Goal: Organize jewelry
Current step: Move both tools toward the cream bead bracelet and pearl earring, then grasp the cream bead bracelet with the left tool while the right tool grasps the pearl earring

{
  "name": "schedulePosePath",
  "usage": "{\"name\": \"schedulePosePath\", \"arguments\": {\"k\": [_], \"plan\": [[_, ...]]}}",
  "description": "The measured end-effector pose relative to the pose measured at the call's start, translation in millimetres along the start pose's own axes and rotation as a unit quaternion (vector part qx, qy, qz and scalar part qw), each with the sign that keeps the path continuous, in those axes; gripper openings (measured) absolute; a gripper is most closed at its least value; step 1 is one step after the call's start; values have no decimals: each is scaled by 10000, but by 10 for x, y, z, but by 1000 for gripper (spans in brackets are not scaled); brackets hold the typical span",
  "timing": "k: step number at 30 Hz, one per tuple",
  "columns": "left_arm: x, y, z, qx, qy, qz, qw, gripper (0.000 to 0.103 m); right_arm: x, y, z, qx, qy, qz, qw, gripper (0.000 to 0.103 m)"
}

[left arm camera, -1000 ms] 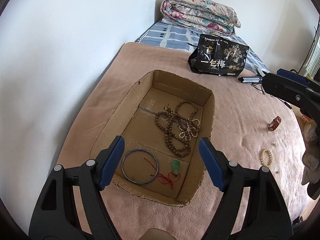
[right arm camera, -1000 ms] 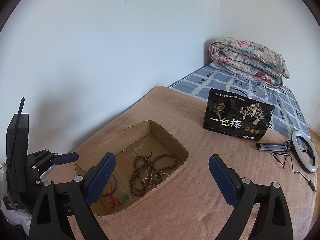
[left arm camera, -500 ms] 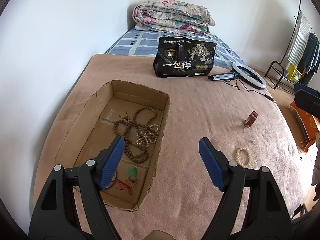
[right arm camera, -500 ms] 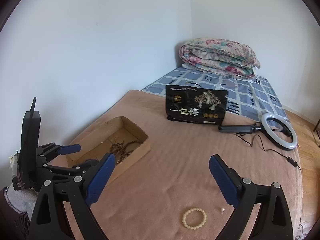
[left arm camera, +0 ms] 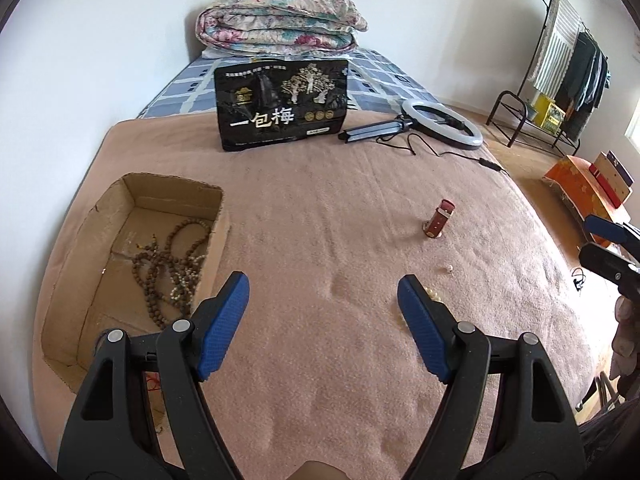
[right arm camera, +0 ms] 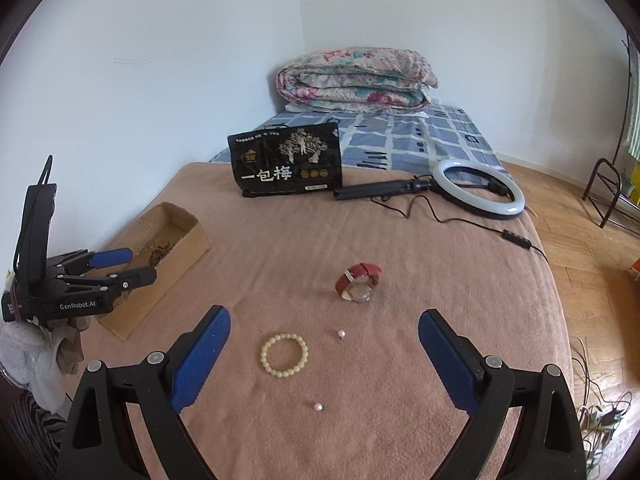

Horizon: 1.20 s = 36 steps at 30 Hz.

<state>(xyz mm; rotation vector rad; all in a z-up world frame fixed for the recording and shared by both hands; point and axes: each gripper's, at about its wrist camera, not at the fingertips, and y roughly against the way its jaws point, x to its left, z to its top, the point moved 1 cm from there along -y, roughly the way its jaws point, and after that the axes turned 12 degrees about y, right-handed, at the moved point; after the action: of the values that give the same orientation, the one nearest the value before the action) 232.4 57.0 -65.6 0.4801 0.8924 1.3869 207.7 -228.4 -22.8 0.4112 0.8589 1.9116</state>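
A cardboard box (left arm camera: 60,264) on the pink blanket holds brown bead necklaces (left arm camera: 168,268); it also shows in the right wrist view (right arm camera: 176,236). A red-strap watch (right arm camera: 358,284) stands mid-blanket, also in the left wrist view (left arm camera: 438,224). A cream bead bracelet (right arm camera: 284,354) and two loose pearls (right arm camera: 341,334) (right arm camera: 318,407) lie in front of my right gripper (right arm camera: 324,344), which is open and empty above them. My left gripper (left arm camera: 322,298) is open and empty, to the right of the box; its right finger partly hides the bracelet (left arm camera: 434,295).
A black printed bag (left arm camera: 280,110) stands at the blanket's far edge beside a ring light (left arm camera: 440,124) with a trailing cable. A folded floral quilt (left arm camera: 276,24) lies behind. A clothes rack (left arm camera: 560,80) and wooden floor are to the right.
Both grippers have swung right, away from the box. The watch, bracelet and pearls have come into the right wrist view. Both stay open.
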Motion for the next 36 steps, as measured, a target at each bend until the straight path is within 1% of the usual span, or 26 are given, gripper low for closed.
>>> {"name": "schedulePosePath", "arguments": {"k": [4, 6, 10, 13, 15, 16, 18, 19, 20, 22, 24, 26, 28, 30, 32, 36], "plan": [[-176, -110, -57, 130, -183, -38, 9997, 79, -65, -113, -233, 197, -103, -21, 9998, 96], [-251, -164, -93, 184, -250, -69, 9995, 79, -70, -179, -346, 280, -132, 40, 9995, 96], [-352, -293, -150, 294, -350, -148, 9988, 79, 7, -337, -507, 427, 17, 119, 9990, 96], [-417, -415, -220, 448, -503, -142, 9976, 79, 94, -444, -607, 510, 186, 225, 9983, 96], [-464, -498, -266, 544, -594, -119, 9967, 75, 143, -511, -656, 552, 260, 306, 9977, 96], [-486, -545, -284, 605, -633, -115, 9961, 72, 164, -544, -681, 569, 290, 353, 9973, 95], [-514, -626, -329, 696, -671, -125, 9952, 69, 204, -617, -729, 615, 356, 442, 9965, 91], [-522, -668, -349, 739, -697, -118, 9948, 65, 222, -650, -748, 641, 392, 476, 9960, 87], [-534, -720, -372, 808, -729, -117, 9940, 57, 239, -685, -771, 664, 429, 519, 9955, 82], [-549, -805, -414, 955, -767, -146, 9924, 52, 267, -763, -820, 737, 494, 575, 9944, 75], [-569, -877, -449, 1053, -802, -186, 9910, 50, 281, -841, -864, 798, 533, 605, 9935, 70], [-601, -943, -483, 1162, -838, -222, 9894, 44, 293, -910, -898, 848, 555, 649, 9927, 56], [-634, -1009, -506, 1251, -843, -249, 9882, 44, 301, -966, -924, 902, 576, 706, 9917, 49], [-669, -1071, -531, 1340, -844, -279, 9870, 44, 308, -998, -940, 920, 606, 748, 9911, 45], [-708, -1123, -555, 1396, -893, -270, 9858, 44, 323, -1024, -947, 931, 661, 806, 9902, 38], [-744, -1234, -604, 1470, -978, -216, 9841, 44, 363, -1077, -966, 973, 762, 884, 9884, 35]]}}
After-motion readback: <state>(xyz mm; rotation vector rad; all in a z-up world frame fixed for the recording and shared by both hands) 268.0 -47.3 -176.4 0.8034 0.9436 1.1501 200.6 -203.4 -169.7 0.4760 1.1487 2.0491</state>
